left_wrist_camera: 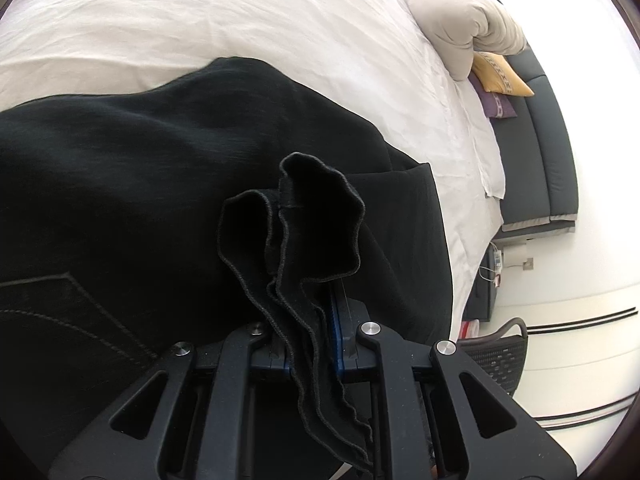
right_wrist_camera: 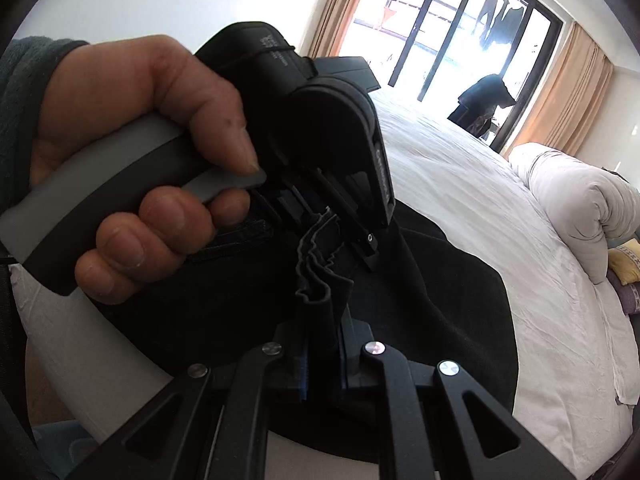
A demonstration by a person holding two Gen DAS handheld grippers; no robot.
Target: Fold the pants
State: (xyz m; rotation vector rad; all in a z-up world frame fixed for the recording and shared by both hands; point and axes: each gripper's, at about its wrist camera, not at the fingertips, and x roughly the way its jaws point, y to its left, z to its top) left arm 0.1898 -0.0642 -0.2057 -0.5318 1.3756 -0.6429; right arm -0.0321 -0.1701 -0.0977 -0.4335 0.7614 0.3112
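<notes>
Black pants [left_wrist_camera: 140, 184] lie spread on a white bed [left_wrist_camera: 240, 20]. My left gripper [left_wrist_camera: 310, 320] is shut on a bunched hem of the pants, whose ruffled edge [left_wrist_camera: 304, 216] stands up between the jaws. My right gripper [right_wrist_camera: 322, 336] is shut on another bunched fold of the pants [right_wrist_camera: 320, 276]. In the right wrist view the left gripper [right_wrist_camera: 332, 152] sits just ahead, held by a hand [right_wrist_camera: 132, 152], and pinches the same cloth close to my right one. The rest of the pants [right_wrist_camera: 440, 300] drape down onto the bed.
A rolled beige duvet [left_wrist_camera: 464, 20] and yellow and purple cushions [left_wrist_camera: 500, 76] lie at the bed's head end. A dark padded headboard [left_wrist_camera: 540, 152] is beyond. A balcony door with curtains [right_wrist_camera: 460, 32] stands past the bed. A mesh chair [left_wrist_camera: 500, 356] is beside the bed.
</notes>
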